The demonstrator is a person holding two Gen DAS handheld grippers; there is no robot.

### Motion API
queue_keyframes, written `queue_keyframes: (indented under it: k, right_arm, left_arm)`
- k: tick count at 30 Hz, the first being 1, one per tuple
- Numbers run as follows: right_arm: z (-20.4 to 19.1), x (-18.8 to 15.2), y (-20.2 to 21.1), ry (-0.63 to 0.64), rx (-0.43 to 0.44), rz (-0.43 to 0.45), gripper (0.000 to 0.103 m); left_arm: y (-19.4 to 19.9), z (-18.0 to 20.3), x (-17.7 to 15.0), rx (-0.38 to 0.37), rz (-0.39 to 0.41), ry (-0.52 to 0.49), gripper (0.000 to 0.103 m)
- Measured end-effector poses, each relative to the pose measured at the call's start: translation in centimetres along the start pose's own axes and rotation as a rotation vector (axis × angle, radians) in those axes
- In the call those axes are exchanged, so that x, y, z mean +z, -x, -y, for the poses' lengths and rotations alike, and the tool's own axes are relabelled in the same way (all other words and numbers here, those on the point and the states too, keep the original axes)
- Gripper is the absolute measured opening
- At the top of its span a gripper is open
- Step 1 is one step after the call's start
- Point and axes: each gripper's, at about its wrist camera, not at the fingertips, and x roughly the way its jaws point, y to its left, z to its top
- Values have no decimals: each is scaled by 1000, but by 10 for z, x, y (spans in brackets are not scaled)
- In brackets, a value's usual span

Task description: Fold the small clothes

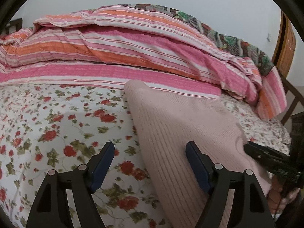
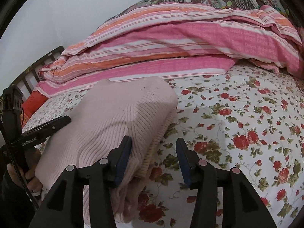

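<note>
The right gripper [image 2: 153, 155] stands spread, the folded pink sweater [image 2: 121, 117] touching its left finger only. The left gripper [image 1: 150, 163] is spread too, holding nothing. Pulling back carelessly, that finger could snag the ribbed edge and drag the fold open on the bed [image 2: 237, 114].

Holds the left gripper [image 1: 150, 146] at the bottom centre of its own view, pointing forward and downward, jaws spread wide with a broad gap between them. Shows the same gripper from the side at the left edge of the right wrist view, dark and slanting up to the right, with the left hand [image 2: 30, 174] wrapped round its handle at lower left. Holds the right gripper [image 2: 153, 139] at bottom centre too, tilted downward, jaws parted less widely. Grips its handle with the right hand [image 1: 281, 195], at the lower right edge of the left wrist view.
</note>
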Motion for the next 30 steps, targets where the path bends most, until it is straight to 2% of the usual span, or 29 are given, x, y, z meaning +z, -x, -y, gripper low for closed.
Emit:
queue_keyframes:
  k: [2,4,7,12,15,18,21,30]
  right_arm:
    - [1,1,0,-9,0,-3,48]
    - [3,2,0,-19,3,-7,51]
    - [3,8,5,-22,0,-2,52]
    - [-3,18,13,-33,-25,59,52]
    - [-7,19,4,-40,-22,43,52]
    - [-14,15,-10,-5,-81,15,52]
    - [-18,13,-10,22,-109,32,52]
    - [-18,10,-11,24,-117,34,51]
  left_arm:
    - [3,5,-3,-51,-10,-25,76]
    - [8,12,-7,-66,-4,-70,76]
    - [11,17,-11,-64,-6,-95,76]
    - [12,15,-16,-62,-26,-105,77]
    - [15,15,-19,-54,-24,-123,77]
    - [15,16,-22,-39,-15,-146,77]
    - [15,16,-22,-37,-14,-149,78]
    - [11,13,-23,-46,-15,-120,84]
